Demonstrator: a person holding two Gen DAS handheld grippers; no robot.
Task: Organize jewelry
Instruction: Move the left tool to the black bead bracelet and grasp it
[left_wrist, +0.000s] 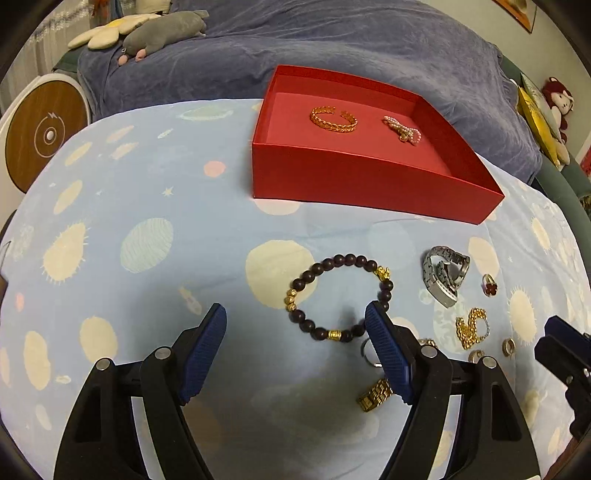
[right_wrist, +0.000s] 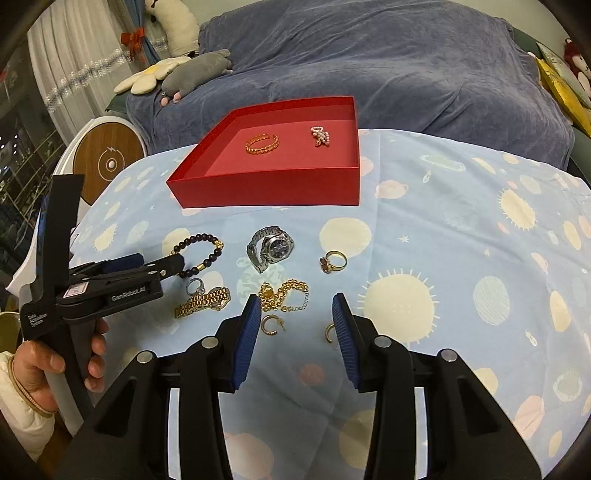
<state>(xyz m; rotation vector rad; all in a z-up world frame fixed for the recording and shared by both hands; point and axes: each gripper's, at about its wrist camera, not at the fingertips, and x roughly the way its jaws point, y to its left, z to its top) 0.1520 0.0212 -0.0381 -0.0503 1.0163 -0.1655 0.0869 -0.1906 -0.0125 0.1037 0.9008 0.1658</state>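
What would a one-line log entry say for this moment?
left claw: open, by beaded bracelet | right claw: open | red box: gold bangle, pearl piece

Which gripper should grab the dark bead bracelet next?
Left gripper: open, its right finger already touches the bead bracelet. Right gripper is open over the gold chain, farther off.

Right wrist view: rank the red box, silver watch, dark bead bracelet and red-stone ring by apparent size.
1. red box
2. dark bead bracelet and silver watch: look alike, and the left gripper hides part of the bracelet
3. red-stone ring
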